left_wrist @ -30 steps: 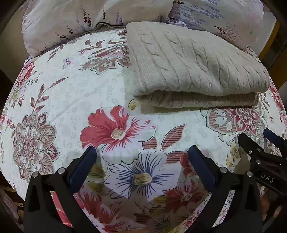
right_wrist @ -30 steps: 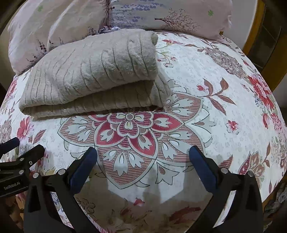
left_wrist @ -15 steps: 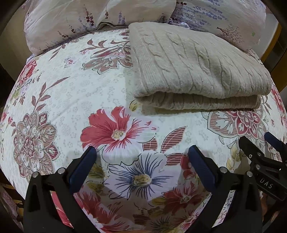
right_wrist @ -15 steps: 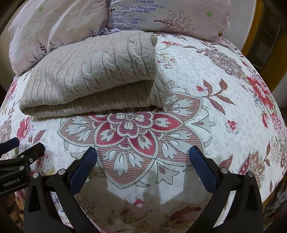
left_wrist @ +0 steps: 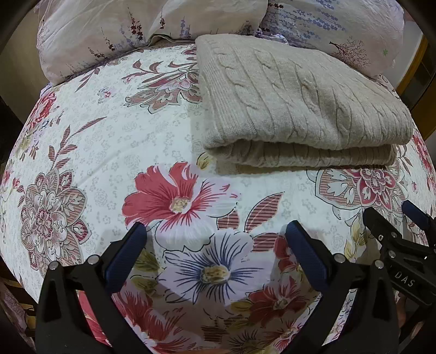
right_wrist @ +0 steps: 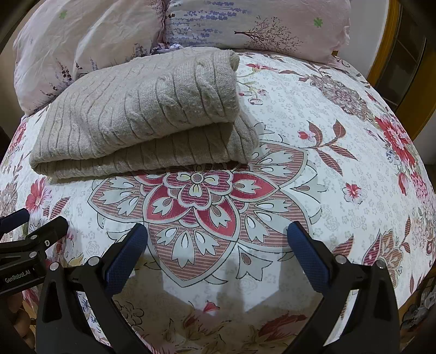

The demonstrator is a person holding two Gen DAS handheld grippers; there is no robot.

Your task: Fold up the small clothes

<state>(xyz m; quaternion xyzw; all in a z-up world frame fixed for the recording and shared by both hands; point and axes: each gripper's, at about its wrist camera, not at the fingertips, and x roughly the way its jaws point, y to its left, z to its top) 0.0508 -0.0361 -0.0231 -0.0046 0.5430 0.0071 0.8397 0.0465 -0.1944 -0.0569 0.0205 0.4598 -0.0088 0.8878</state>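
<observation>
A beige cable-knit sweater (left_wrist: 297, 106) lies folded in a thick rectangle on the floral bedspread (left_wrist: 114, 141), its folded edge toward me. It also shows in the right wrist view (right_wrist: 141, 119). My left gripper (left_wrist: 215, 237) is open and empty, held over the bedspread well short of the sweater. My right gripper (right_wrist: 216, 235) is open and empty too, over the big red flower pattern in front of the sweater. Each gripper shows at the edge of the other's view, the right one (left_wrist: 403, 245) and the left one (right_wrist: 27, 245).
Two pale floral pillows (left_wrist: 141, 30) (right_wrist: 245, 24) lie behind the sweater at the head of the bed. A wooden frame (right_wrist: 403, 68) stands at the far right. The bedspread (right_wrist: 340, 152) stretches to the right of the sweater.
Both grippers have drawn back slightly and stay open; the sweater sits a little lower in the left view. The sweater itself has not moved.
</observation>
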